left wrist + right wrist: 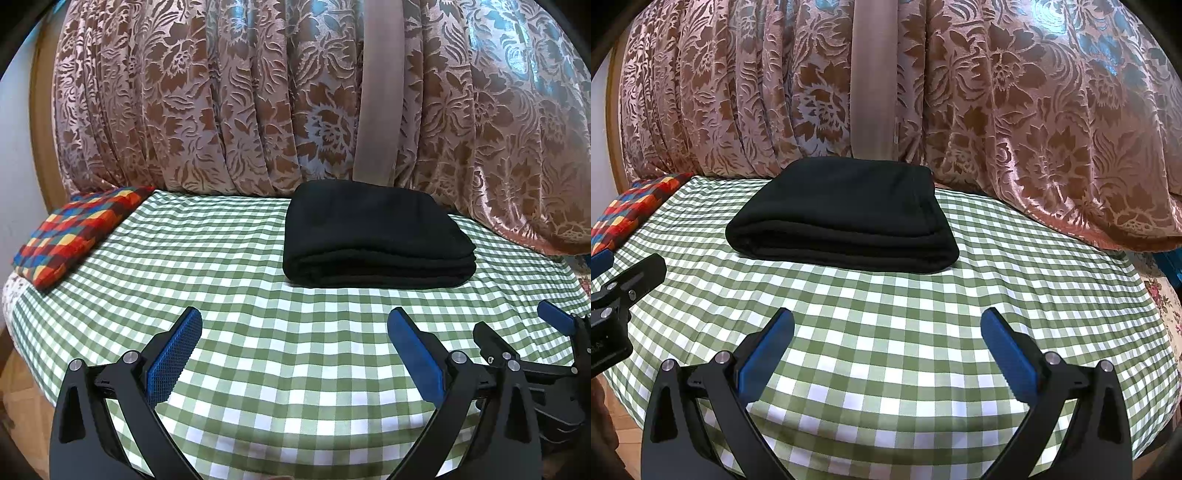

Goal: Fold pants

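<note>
Cloth everywhere, hard plastic and metal on the tools

The folded pants (pixel 376 236) look like soft, matt black fleece on a woven green-checked cloth (pixel 258 332). Behind, a curtain (pixel 221 103) has a sheen and raised floral pile. The left gripper (pixel 294 330) and right gripper (pixel 887 330) show matt black plastic, textured blue pads (pixel 173 358) and bright metal pins.

Bright, even light fills both views, sheen glinting off the curtain (pixel 258 110) at upper right, a soft shadow under the folded pants (pixel 842 214) — strong fisheye bending and dark vignetted corners, focus mostly sharp.
</note>
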Demonstrator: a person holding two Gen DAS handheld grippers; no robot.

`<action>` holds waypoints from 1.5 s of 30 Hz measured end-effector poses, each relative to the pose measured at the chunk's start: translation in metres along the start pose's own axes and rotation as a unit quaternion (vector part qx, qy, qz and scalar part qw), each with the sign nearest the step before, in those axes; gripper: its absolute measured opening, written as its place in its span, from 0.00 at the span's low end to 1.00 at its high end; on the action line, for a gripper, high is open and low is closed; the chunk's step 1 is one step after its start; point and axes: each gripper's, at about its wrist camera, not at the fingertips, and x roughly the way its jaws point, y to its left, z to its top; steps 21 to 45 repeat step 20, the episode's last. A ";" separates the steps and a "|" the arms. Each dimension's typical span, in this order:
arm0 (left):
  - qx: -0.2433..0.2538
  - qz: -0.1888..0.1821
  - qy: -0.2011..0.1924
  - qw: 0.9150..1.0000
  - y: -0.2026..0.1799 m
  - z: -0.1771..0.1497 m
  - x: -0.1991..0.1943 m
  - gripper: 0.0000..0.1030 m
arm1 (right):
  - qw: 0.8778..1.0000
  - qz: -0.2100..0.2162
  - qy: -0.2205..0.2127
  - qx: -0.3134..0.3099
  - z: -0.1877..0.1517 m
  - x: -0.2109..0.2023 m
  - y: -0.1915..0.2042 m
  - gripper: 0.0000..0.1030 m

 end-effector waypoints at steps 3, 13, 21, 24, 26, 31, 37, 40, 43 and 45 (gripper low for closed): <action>0.002 0.002 0.002 1.000 -0.001 0.001 0.001 0.97 | 1.000 0.000 0.000 -0.001 0.000 0.000 0.000 0.98; 0.002 0.001 -0.004 1.000 0.000 -0.002 0.002 0.97 | 1.000 0.004 0.009 -0.005 -0.001 0.008 -0.004 0.98; -0.013 0.003 0.010 1.000 0.002 0.000 0.008 0.97 | 1.000 0.004 0.009 -0.002 -0.001 0.010 -0.006 0.98; -0.013 0.003 0.010 1.000 0.002 0.000 0.008 0.97 | 1.000 0.004 0.009 -0.002 -0.001 0.010 -0.006 0.98; -0.013 0.003 0.010 1.000 0.002 0.000 0.008 0.97 | 1.000 0.004 0.009 -0.002 -0.001 0.010 -0.006 0.98; -0.013 0.003 0.010 1.000 0.002 0.000 0.008 0.97 | 1.000 0.004 0.009 -0.002 -0.001 0.010 -0.006 0.98; -0.013 0.003 0.010 1.000 0.002 0.000 0.008 0.97 | 1.000 0.004 0.009 -0.002 -0.001 0.010 -0.006 0.98; -0.013 0.003 0.010 1.000 0.002 0.000 0.008 0.97 | 1.000 0.004 0.009 -0.002 -0.001 0.010 -0.006 0.98; -0.013 0.003 0.010 1.000 0.002 0.000 0.008 0.97 | 1.000 0.004 0.009 -0.002 -0.001 0.010 -0.006 0.98; -0.013 0.003 0.010 1.000 0.002 0.000 0.008 0.97 | 1.000 0.004 0.009 -0.002 -0.001 0.010 -0.006 0.98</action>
